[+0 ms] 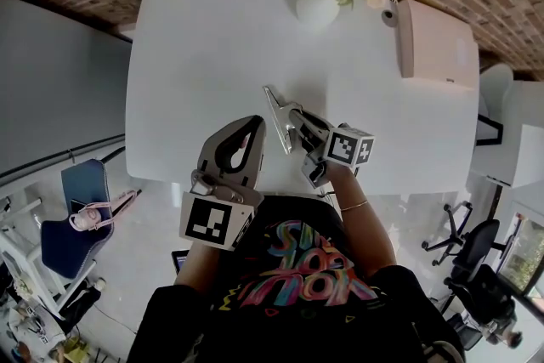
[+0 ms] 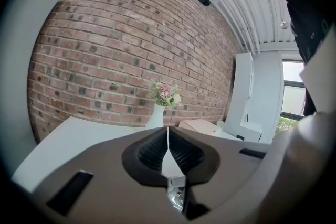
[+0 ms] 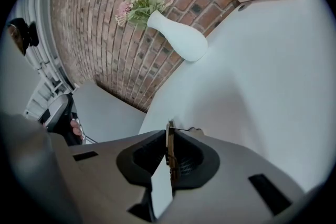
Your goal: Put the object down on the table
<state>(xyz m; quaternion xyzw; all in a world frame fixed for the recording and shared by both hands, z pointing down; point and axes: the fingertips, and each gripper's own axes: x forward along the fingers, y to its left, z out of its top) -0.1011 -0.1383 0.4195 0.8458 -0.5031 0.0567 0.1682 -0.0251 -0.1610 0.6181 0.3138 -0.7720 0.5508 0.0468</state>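
Your object is 1 flat brown piece [image 3: 169, 145], very thin, seen edge-on. It stands upright between the 2 pads of your right gripper [image 3: 170, 132], and a fine dark strand curls off its top. It sits over the white table [image 3: 252, 71].

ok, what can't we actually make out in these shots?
Thin brown object in the right gripper: edge-on in the right gripper view, covered by jaws in the head view; can't identify it.
Pink box: cut off by the top edge in the right gripper view; contents unseen.
Floor clutter: too small, head view.
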